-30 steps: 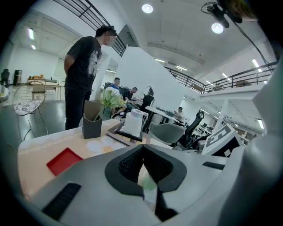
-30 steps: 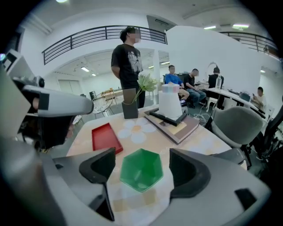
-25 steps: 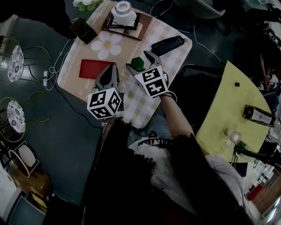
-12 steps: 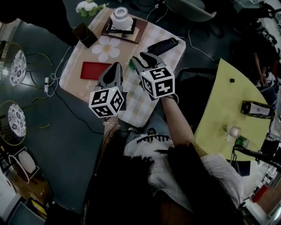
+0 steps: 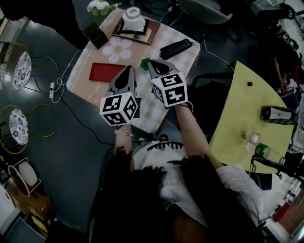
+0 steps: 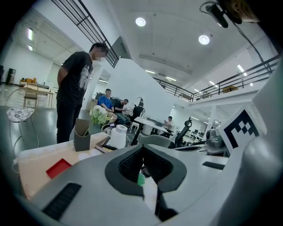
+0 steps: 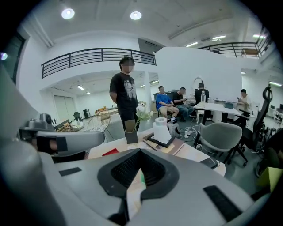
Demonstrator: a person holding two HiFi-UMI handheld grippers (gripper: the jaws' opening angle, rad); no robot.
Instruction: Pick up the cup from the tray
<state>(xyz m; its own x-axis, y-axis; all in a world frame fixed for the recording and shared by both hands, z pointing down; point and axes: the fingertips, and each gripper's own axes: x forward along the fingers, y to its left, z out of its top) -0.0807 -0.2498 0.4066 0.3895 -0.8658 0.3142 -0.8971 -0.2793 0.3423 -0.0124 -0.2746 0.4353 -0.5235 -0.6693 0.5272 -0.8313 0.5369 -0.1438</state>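
The white cup [image 5: 132, 15] stands upright on a dark tray [image 5: 142, 29] at the far end of the checked table [image 5: 190, 59]. It also shows as the white cup [image 6: 118, 136] in the left gripper view and the white cup [image 7: 161, 129] in the right gripper view. Both grippers hover side by side over the table's near half, well short of the tray. My left gripper [image 5: 129, 70] is shut and empty. My right gripper [image 5: 153, 64] is shut too, with nothing between its jaws. A small green object [image 5: 144, 62] lies on the table between the two tips.
On the table lie a red card [image 5: 107, 72], a flower-shaped mat [image 5: 118, 49], a black case [image 5: 176, 48] and a dark holder [image 5: 97, 35] beside white flowers [image 5: 99, 5]. A person [image 7: 126, 97] stands beyond the table. A yellow table [image 5: 251, 114] is at the right.
The right gripper's jaws have gone from wide open to shut. Both grippers have drifted a little farther over the table, and the green object now lies beside the right tip.
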